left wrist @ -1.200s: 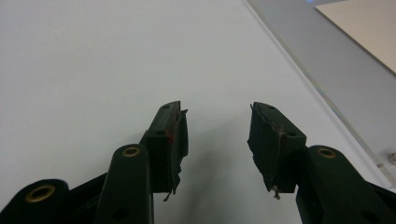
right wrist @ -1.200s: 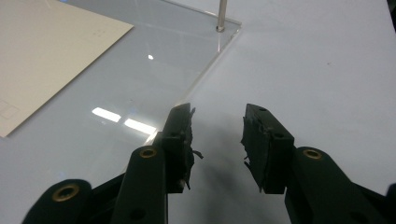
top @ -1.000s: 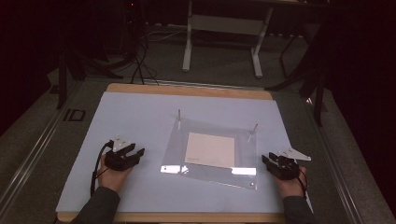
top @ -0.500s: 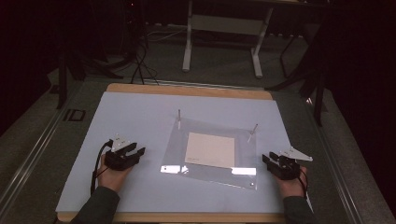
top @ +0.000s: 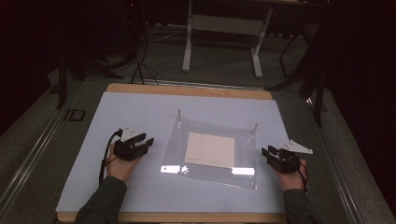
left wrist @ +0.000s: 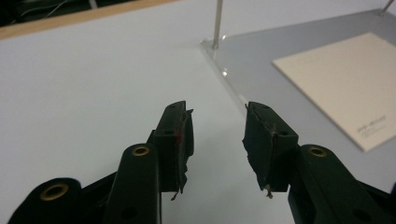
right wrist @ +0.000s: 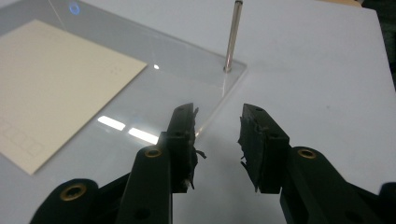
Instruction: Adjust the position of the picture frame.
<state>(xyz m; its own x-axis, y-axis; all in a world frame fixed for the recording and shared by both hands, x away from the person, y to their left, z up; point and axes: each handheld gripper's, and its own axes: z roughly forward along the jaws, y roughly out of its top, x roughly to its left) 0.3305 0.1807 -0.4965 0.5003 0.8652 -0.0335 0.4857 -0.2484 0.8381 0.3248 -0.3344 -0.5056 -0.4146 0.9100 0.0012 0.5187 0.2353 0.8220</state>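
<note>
Clear acrylic plate (top: 210,154) lies flat at centre of pale blue tabletop (top: 140,107). Cream card (top: 210,150) rests on plate middle. Two thin metal pins (top: 179,119) stand upright at plate's far corners. Left claw (top: 140,142) sits just off plate's left edge, jaws parted, nothing between them; not touching plate. Right claw (top: 275,156) sits just off plate's right edge, jaws likewise apart and empty. Right gripper view: plate corner with pin (right wrist: 232,37) just beyond jaw tips.
</note>
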